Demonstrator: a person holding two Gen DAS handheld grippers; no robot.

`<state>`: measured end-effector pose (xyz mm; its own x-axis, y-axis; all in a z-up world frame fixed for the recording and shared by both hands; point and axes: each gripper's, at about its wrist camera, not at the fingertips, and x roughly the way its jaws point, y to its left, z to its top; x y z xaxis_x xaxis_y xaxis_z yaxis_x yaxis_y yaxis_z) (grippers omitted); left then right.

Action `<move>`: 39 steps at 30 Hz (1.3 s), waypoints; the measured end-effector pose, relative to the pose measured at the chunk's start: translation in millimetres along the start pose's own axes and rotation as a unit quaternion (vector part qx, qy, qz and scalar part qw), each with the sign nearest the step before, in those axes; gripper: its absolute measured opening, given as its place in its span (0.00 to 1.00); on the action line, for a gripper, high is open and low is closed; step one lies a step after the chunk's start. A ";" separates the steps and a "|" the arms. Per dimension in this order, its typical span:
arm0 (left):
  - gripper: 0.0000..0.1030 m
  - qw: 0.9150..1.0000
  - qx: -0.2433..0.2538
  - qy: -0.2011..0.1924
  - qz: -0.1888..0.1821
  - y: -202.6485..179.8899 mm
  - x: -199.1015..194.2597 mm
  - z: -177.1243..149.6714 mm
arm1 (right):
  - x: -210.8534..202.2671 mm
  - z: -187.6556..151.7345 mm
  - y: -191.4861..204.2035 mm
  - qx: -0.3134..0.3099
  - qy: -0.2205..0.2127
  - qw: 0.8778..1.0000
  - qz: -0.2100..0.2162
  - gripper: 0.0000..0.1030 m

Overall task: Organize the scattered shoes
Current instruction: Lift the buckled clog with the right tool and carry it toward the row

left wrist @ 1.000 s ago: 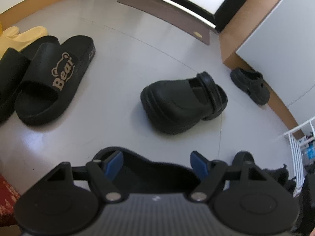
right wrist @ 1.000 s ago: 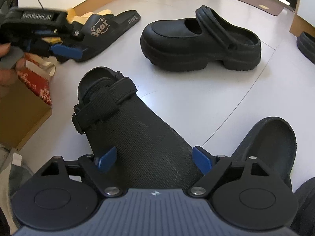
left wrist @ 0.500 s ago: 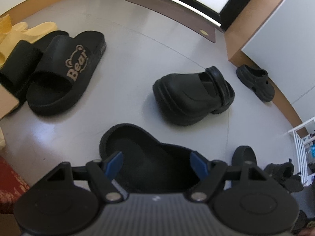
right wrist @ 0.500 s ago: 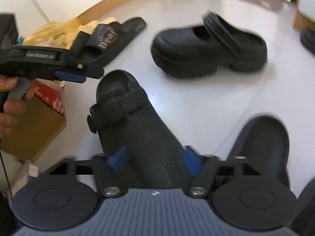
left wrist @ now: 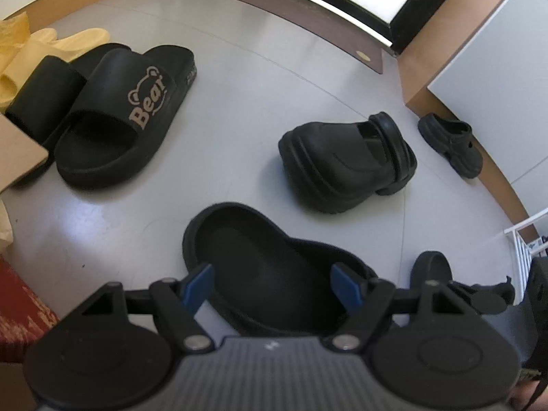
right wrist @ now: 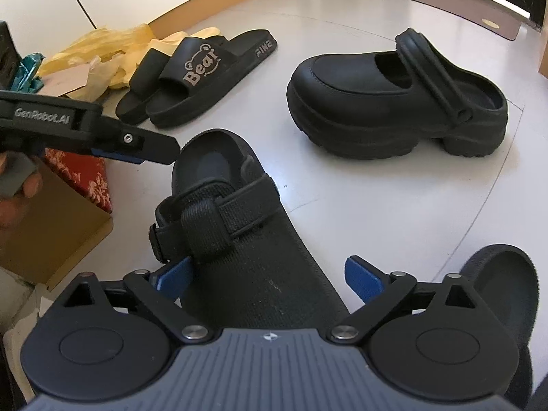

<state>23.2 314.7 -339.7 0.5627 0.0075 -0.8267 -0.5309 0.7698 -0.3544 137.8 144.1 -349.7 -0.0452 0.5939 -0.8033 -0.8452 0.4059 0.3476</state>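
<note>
A black strap sandal (right wrist: pixel 253 257) lies on the pale floor, toe under my right gripper (right wrist: pixel 267 279). The right jaws are opening: one blue pad sits at the sandal's edge and the other stands off it. My left gripper (left wrist: pixel 270 282) hovers open above the sandal's heel cup (left wrist: pixel 239 239), touching nothing. Its mate (right wrist: pixel 503 291) lies just to the right. A chunky black clog (right wrist: pixel 394 102) stands farther out, and its twin (left wrist: pixel 452 144) rests by the wall. Two black "Bear" slides (left wrist: pixel 120 120) lie side by side at the left.
A cardboard box with red cloth (right wrist: pixel 68 205) sits at the left beside a hand on the left gripper. Yellow slippers (left wrist: pixel 68 41) and yellow bags (right wrist: pixel 102 44) lie behind the slides. A brown doormat (left wrist: pixel 308 10) lies by the door, and a white rack (left wrist: pixel 524 250) stands at the right.
The right jaws have spread wider off the strap sandal, and the right gripper has shifted sideways. More of the sandal's heel now shows ahead of the left gripper.
</note>
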 end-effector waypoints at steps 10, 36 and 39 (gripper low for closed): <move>0.75 1.000 -0.004 0.005 0.011 8.0 2.6 -2.7 | 10.3 -6.1 3.2 0.089 -0.001 0.996 -0.010 0.90; 0.75 0.999 0.014 0.039 -0.006 -1.9 18.2 -9.8 | -25.6 -55.9 0.0 0.224 -0.002 0.971 -0.077 0.85; 0.75 0.999 0.018 0.043 -0.011 -6.4 21.2 -10.7 | -28.0 -57.1 -0.9 0.232 -0.004 0.970 -0.076 0.82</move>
<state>31.7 303.1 -359.6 0.5160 -0.0628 -0.8543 -0.4949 0.7921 -0.3572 109.3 87.4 -355.1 0.0659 0.5070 -0.8594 -0.5115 0.7567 0.4072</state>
